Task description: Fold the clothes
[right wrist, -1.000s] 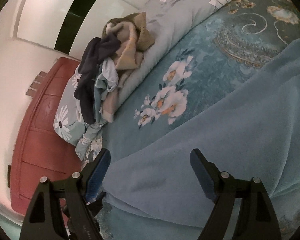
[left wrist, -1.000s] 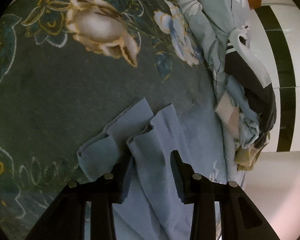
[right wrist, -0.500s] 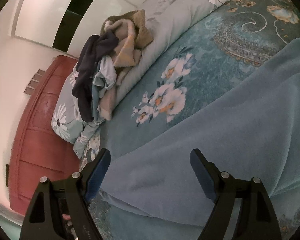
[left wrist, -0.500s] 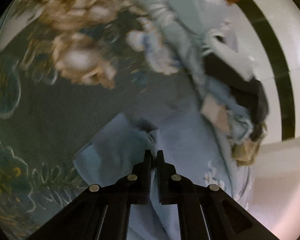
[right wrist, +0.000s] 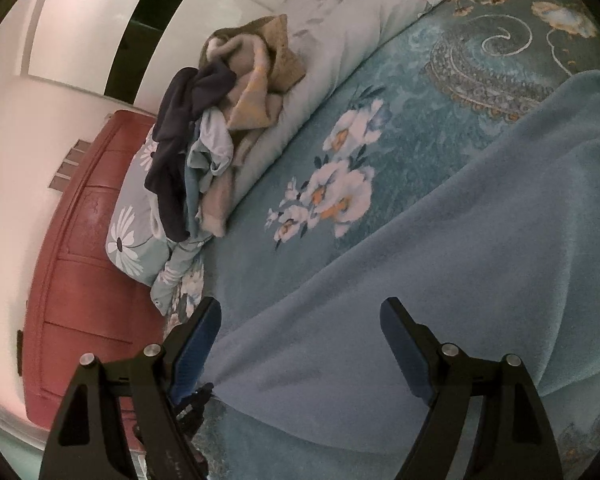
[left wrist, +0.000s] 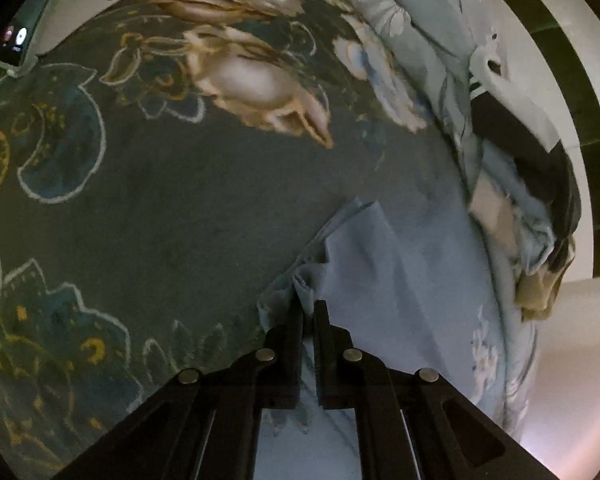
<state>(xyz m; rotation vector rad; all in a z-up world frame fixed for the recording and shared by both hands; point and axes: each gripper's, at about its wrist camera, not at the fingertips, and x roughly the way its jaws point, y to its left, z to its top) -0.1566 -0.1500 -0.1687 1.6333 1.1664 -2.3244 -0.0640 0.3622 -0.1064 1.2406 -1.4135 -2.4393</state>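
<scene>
Left tongs (left wrist: 309, 312) clamped on a bunched edge of the blue cloth (left wrist: 400, 280), spread ahead and to the right on the floral bedspread (left wrist: 160, 200). Right tongs (right wrist: 300, 320) wide apart, hovering over the same cloth (right wrist: 440, 280); clothes heap (right wrist: 220, 128) ahead-left.

bed (right wrist: 400, 152) — blue garment (right wrist: 440, 280) | clothes pile (right wrist: 220, 120) | quilt (right wrist: 360, 20)

A home bedroom: a bed under a teal floral bedspread (right wrist: 380, 152), a rolled flowered quilt (right wrist: 340, 40), a red wooden headboard (right wrist: 80, 264), and unfolded clothes (right wrist: 220, 120) heaped on the quilt.
</scene>
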